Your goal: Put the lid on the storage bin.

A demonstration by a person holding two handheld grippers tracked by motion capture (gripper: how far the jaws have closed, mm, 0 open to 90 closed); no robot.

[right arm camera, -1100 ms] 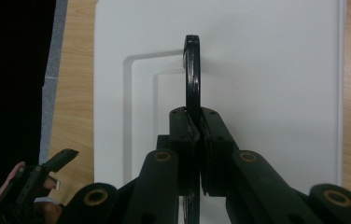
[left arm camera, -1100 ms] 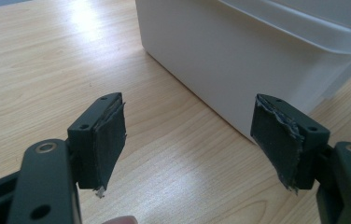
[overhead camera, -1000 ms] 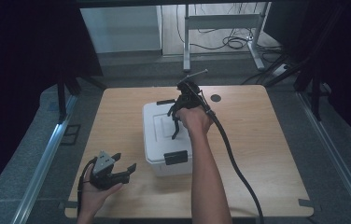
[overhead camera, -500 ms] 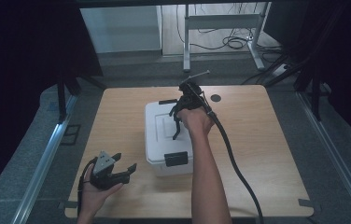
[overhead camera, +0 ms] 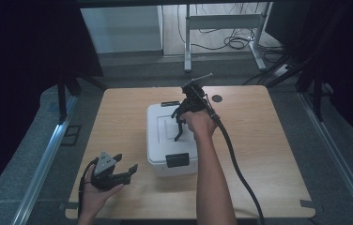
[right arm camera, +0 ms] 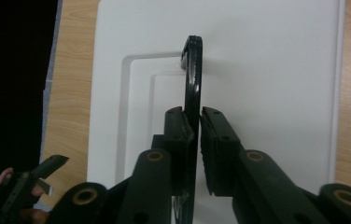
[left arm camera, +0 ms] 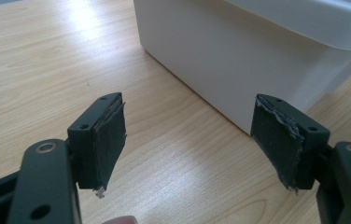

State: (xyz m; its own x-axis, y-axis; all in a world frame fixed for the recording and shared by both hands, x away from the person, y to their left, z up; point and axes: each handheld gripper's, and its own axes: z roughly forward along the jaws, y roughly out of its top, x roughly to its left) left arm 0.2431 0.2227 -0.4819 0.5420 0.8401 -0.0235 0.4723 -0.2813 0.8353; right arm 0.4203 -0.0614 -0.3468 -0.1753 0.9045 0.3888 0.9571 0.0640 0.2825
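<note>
Right tongs (right arm camera: 197, 135) clamp the white bin's (overhead camera: 158, 145) black lid handle (right arm camera: 192, 70) from directly above, handle running near-far; left tongs (left arm camera: 187, 135) wide, empty, near-left on bench (overhead camera: 268, 140).

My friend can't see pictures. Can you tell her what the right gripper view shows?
The right hand-held gripper pinches the thin black handle standing up from a white box lid. Wooden table shows at both sides, and the other hand-held gripper sits bottom left.

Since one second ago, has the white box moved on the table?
Yes, slightly: the white box shifted right, toward the dark round hole in the table, with the right hand-held gripper clamping its black handle.
</note>
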